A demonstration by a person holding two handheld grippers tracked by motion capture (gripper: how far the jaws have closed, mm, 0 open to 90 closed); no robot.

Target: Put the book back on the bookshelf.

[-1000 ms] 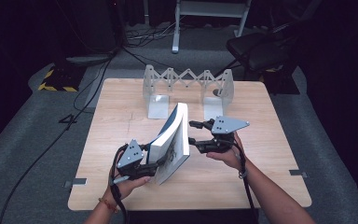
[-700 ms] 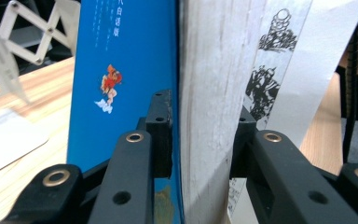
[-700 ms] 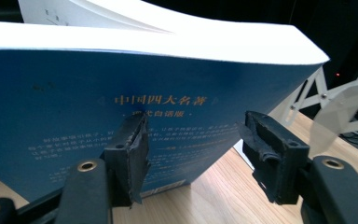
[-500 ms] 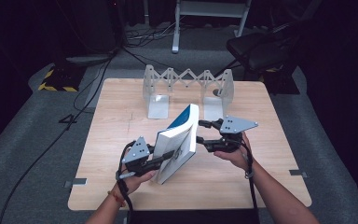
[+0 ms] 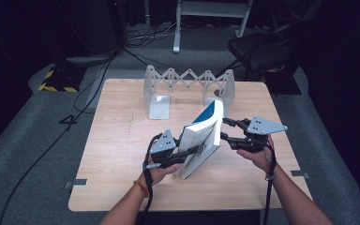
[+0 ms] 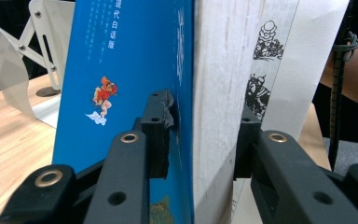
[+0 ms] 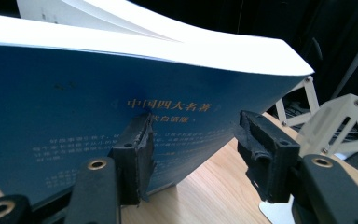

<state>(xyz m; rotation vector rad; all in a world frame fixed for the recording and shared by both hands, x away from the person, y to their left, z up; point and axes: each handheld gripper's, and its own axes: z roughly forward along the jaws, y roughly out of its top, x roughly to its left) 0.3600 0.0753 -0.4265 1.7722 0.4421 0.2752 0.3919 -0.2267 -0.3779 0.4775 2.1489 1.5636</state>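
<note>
A thick paperback book point(image 5: 201, 138) with a blue cover point(image 6: 121, 56) stands tilted on its lower edge near the middle of the wooden table point(image 5: 117, 140). My left gripper point(image 5: 192, 151) is shut on its lower corner, one pad on the blue cover and the other on the white illustrated side point(image 6: 279, 70). The left gripper point(image 6: 203, 135) clamps the whole block of pages. My right gripper point(image 5: 225, 129) is open just right of the book's upper edge. In the right gripper view the blue back cover point(image 7: 74, 93) with gold lettering is close in front of the right gripper point(image 7: 193, 140), whose jaws stand apart.
A white accordion-style folding rack point(image 5: 187, 82) stands at the back of the table, with flat end plates resting on the wood. A dark chair point(image 5: 262, 47) and cables point(image 5: 98, 75) lie beyond the far edge.
The book has moved to the right across the table, still held by the left gripper. The right gripper has shifted right with it and stays open.
</note>
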